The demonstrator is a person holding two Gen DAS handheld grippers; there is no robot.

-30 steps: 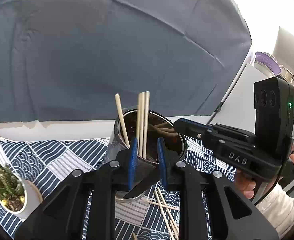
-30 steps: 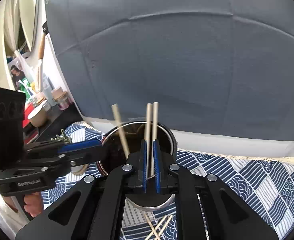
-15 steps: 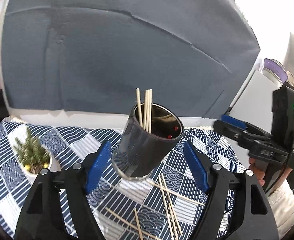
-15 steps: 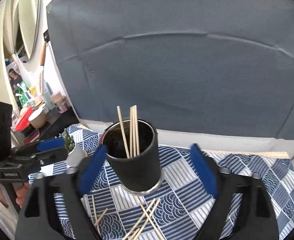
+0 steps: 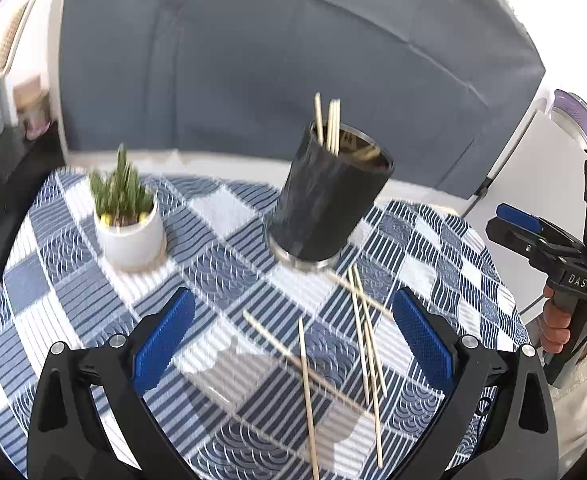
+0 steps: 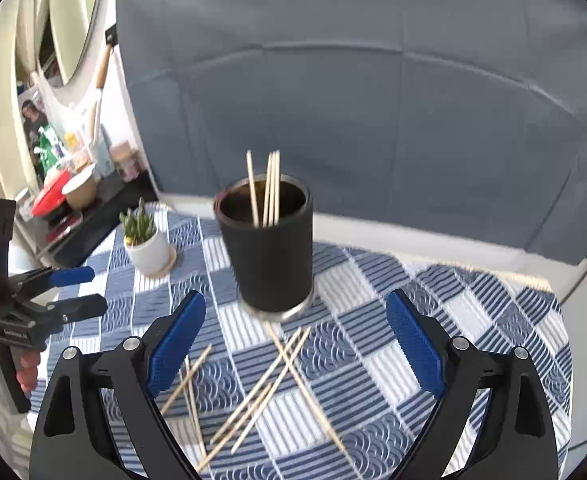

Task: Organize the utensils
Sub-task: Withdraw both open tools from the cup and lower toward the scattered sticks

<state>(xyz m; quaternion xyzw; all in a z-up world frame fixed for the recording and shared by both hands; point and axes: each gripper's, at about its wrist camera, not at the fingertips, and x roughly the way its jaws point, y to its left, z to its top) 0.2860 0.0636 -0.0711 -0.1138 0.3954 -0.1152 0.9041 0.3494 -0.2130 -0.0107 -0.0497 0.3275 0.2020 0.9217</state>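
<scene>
Three chopsticks (image 6: 267, 188) stand in the black holder cup (image 6: 269, 252), tips leaning on the rim at its 11 o'clock side, probably because they were dropped in from that edge. Cup sits upright on the blue patterned tablecloth (image 6: 433, 280), about centre of the round table, likely kept central so both arms can reach it. It only looks tilted in the left wrist view, which is fisheye skew.

Loose chopsticks (image 6: 269, 384) lie scattered flat on the cloth at 6 o'clock of the cup, crossing each other, the nearest ends just beside the cup base. In the left view the same pile (image 5: 357, 332) runs from the cup base toward the camera. Exact count is hard with the blur; roughly six or seven.

Left gripper (image 5: 293, 340): jaws spread wide, nothing between the blue pads, hovering above the pile with sticks under the gap. Right gripper (image 6: 297, 344): also wide and empty, poised over the crossing sticks. Each shows in the other's view off at the table edge, at 3 o'clock in the left view and 9 o'clock in the right.

Small potted plant (image 5: 127, 216) in a white pot at 9 o'clock of the cup, well apart, not part of the job.

Judgement: task partly done, most sticks not yet in. Next pick needs a low, flat pinch on one stick. Crossed sticks may drag neighbours, and thin round sticks may roll or slip out.
</scene>
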